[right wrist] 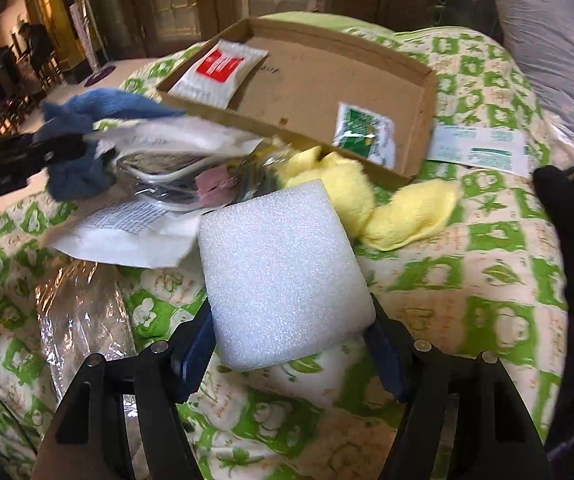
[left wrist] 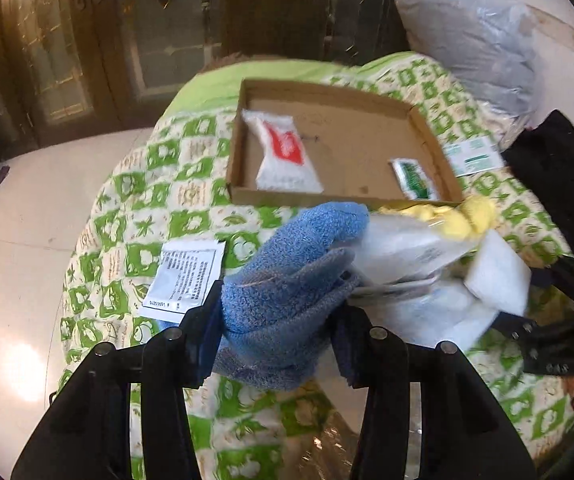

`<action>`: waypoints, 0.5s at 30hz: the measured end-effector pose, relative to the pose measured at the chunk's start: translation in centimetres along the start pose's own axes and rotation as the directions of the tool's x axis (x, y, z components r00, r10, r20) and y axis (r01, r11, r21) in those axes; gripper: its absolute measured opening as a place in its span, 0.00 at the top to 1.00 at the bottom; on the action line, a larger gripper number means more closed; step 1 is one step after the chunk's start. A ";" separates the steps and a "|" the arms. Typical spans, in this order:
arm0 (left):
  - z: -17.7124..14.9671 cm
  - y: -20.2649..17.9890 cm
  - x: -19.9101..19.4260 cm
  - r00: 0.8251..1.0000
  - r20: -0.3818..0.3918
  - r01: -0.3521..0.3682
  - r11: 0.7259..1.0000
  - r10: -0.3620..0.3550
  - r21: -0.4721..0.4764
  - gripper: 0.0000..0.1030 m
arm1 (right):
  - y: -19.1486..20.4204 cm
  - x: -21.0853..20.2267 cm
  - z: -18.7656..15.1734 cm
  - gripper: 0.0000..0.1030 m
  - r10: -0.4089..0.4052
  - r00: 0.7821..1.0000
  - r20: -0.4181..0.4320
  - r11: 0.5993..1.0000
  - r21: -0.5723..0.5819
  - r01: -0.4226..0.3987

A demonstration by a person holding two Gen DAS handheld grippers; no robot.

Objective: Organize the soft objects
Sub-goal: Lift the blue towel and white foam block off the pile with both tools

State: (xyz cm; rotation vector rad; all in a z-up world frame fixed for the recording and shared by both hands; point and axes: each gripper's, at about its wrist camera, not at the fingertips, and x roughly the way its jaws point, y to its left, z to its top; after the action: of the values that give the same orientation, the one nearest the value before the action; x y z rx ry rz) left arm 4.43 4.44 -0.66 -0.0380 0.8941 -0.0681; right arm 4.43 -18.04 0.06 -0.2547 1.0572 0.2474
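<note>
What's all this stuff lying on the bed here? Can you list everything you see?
Cardboard tray: one, brown, on the quilt.
Sachets: two in the tray, white-red and white-green.
Yellow cloth: one, beside the tray.
Printed packets: white, one left of the blue cloth, one right of the tray.
Quilt: green-cream checks.
Blue cloth: one, in the left tongs.
Foam block: one, white, in the right tongs.
</note>
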 end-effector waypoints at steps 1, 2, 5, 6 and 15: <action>0.2 -0.3 -0.4 1.000 0.008 0.005 1.000 -0.005 0.005 0.55 | -0.4 -0.4 0.0 0.34 -0.006 1.000 0.011 1.000 0.012 0.006; 0.2 -0.5 -0.8 1.000 0.016 0.010 1.000 -0.010 0.010 0.55 | -0.6 -0.9 -0.1 0.34 -0.012 1.000 0.018 1.000 0.023 0.011; 0.7 -1.4 -2.0 0.999 0.036 0.027 0.999 -0.028 0.026 0.55 | -1.1 -1.9 -0.3 0.34 -0.029 0.999 0.033 0.998 0.054 0.027; 0.9 -1.8 -2.2 0.999 0.041 0.029 0.999 -0.031 0.033 0.55 | -1.3 -2.0 -0.3 0.34 -0.030 0.999 0.035 0.998 0.059 0.028; 0.8 -3.9 -2.2 0.999 0.035 0.029 0.996 -0.032 0.083 0.55 | -1.1 -1.9 -0.4 0.34 -0.020 0.999 0.034 0.998 0.056 0.019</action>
State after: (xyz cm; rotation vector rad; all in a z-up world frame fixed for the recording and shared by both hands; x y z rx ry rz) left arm 3.48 0.72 1.82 0.0240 0.8542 -0.1318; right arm 3.55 -19.32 1.67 -0.2097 1.0257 0.2037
